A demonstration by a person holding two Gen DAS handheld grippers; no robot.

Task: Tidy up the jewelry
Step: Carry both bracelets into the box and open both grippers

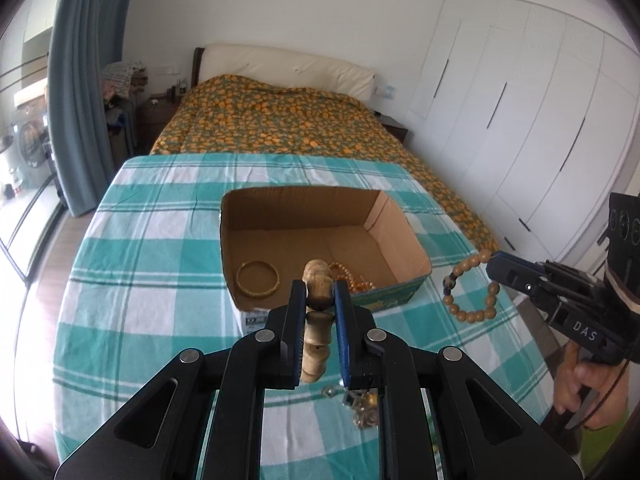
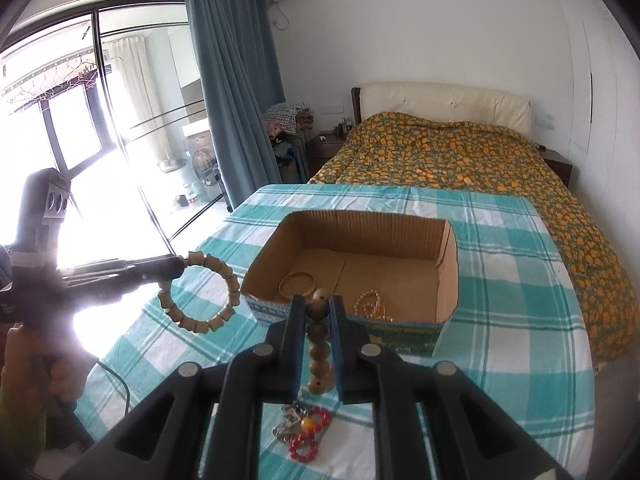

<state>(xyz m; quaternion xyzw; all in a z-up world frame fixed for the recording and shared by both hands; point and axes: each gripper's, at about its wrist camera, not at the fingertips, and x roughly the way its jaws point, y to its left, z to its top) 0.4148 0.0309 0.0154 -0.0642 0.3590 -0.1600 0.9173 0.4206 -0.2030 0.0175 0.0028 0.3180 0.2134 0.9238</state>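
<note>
Two grippers, each clamped on a bead bracelet, both held in the air over the bench. Left gripper (image 1: 320, 292): jaws narrow, pinching a chunky wooden bracelet (image 1: 317, 320) that hangs edge-on between the pads; from the right wrist view the same bracelet (image 2: 200, 292) shows as a full ring dangling from the jaw tips. Right gripper (image 2: 318, 312): jaws narrow, gripping a round-bead bracelet (image 2: 319, 354), seen edge-on; from the left wrist view that bracelet (image 1: 472, 288) hangs as a loop off the jaw tips. A hand (image 1: 580, 384) grips the right handle, another hand (image 2: 36, 364) the left one.

Under the jaws, on the checked cloth (image 2: 500, 320): a red bead bracelet (image 2: 310, 436) with an orange bead and a metal bit beside it, still outside the box.

Further on, an open cardboard box (image 2: 450, 280) sits on the cloth. Inside: a gold bangle (image 2: 297, 285) at the near left, a pale bead strand (image 2: 370, 306) near the front wall, apart from the bangle.

Beyond the bench: bed (image 2: 460, 160) with orange patterned cover, blue curtain (image 2: 232, 92), white wardrobe (image 1: 520, 120).
</note>
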